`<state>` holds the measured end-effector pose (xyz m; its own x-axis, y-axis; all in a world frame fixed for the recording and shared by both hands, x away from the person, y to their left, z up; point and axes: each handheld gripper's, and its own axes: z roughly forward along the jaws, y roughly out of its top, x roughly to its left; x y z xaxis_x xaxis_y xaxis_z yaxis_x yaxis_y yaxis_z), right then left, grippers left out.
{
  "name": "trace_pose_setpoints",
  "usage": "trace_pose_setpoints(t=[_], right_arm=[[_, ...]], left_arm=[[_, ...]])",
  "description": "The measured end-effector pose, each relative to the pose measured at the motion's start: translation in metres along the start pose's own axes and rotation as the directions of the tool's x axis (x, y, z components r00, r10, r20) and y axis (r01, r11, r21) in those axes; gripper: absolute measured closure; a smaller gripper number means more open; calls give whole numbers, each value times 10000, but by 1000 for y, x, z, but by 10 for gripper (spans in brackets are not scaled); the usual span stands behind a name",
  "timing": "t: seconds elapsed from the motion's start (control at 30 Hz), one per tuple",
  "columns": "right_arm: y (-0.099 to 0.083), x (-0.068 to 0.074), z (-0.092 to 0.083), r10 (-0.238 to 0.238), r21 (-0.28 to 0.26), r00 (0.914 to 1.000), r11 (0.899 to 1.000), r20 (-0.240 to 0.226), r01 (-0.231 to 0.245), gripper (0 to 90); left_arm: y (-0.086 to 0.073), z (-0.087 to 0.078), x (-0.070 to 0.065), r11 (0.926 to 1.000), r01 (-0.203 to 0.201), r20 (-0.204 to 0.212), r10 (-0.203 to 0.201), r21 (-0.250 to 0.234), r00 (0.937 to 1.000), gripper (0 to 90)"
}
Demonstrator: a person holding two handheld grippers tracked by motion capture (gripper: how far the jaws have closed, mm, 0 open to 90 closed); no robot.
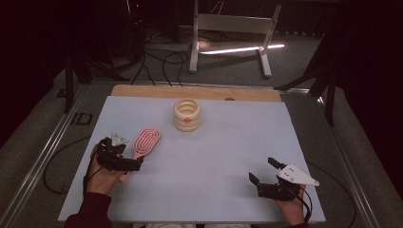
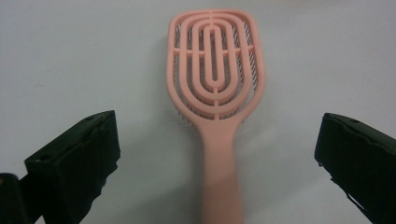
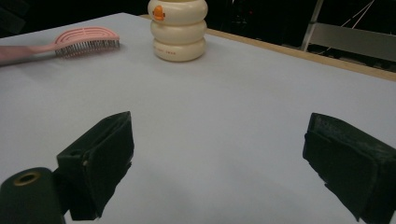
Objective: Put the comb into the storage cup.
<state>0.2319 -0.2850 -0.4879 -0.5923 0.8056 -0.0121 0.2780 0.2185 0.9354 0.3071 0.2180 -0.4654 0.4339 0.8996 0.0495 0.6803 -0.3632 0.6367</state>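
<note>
A pink vented hairbrush (image 1: pixel 146 141) lies on the pale table sheet at the left, bristles down, its handle running toward the person. My left gripper (image 1: pixel 124 153) is open over that handle. In the left gripper view the brush (image 2: pixel 215 79) sits between the wide-apart jaws, the handle passing through the gap without touching either jaw. A cream ribbed round container (image 1: pixel 187 114) with an orange mark stands at the back middle. My right gripper (image 1: pixel 263 170) rests open near the front right, nothing between its fingers; its view shows the container (image 3: pixel 179 28) and brush (image 3: pixel 86 39) far ahead.
The pale sheet (image 1: pixel 223 142) covers the table, with a wooden strip (image 1: pixel 142 91) along the far edge. Beyond the table, cables (image 1: pixel 166 61) trail over the carpet and a white frame stand (image 1: pixel 233 28) rises from it. Metal rails run along both sides.
</note>
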Motion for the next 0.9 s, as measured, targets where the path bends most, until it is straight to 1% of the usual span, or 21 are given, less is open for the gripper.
trace_pose_setpoints(t=[0.03, 0.07, 0.2, 0.33, 0.53, 0.57, 0.6, 0.77, 0.83, 0.9], right_arm=[[0, 0, 0, 5, 14, 10000, 10000, 4, -5, 87], [0, 0, 0, 5, 14, 10000, 10000, 4, -5, 87], [0, 0, 0, -16, 3, 10000, 10000, -3, 16, 87], [0, -1, 0, -6, 3, 10000, 10000, 32, 6, 87], [0, -1, -1, 38, -4, 10000, 10000, 45, -38, 87], [0, -1, -1, 38, -4, 10000, 10000, 45, -38, 87], [0, -2, -1, 41, -10, 10000, 10000, 45, -41, 87], [0, -2, -1, 41, -7, 10000, 10000, 55, -41, 87], [0, -2, -1, 56, -17, 10000, 10000, 60, -56, 87], [0, -2, -1, 56, -17, 10000, 10000, 60, -56, 88]], left_arm=[[0, 0, 0, 10000, 0, 0, 0, 0, 10000, 8], [4, 4, 0, 9999, -68, 19, 68, 149, 10000, 8], [8, 12, 1, 9983, -140, 74, 136, 571, 9999, 5], [12, 18, 0, 9966, -184, 46, 180, 804, 9998, 4], [15, 27, -1, 9906, -208, 126, 193, 1354, 9997, 7], [15, 27, -1, 9906, -208, 126, 193, 1354, 9997, 10], [16, 31, 0, 9867, -188, 167, 163, 1614, 9997, 10], [16, 38, 1, 9808, -65, 244, 18, 1948, 9997, 13], [16, 40, 1, 9766, 17, 218, -66, 2150, 9997, 8], [16, 43, 2, 9719, 194, 166, -239, 2344, 9996, 10]])
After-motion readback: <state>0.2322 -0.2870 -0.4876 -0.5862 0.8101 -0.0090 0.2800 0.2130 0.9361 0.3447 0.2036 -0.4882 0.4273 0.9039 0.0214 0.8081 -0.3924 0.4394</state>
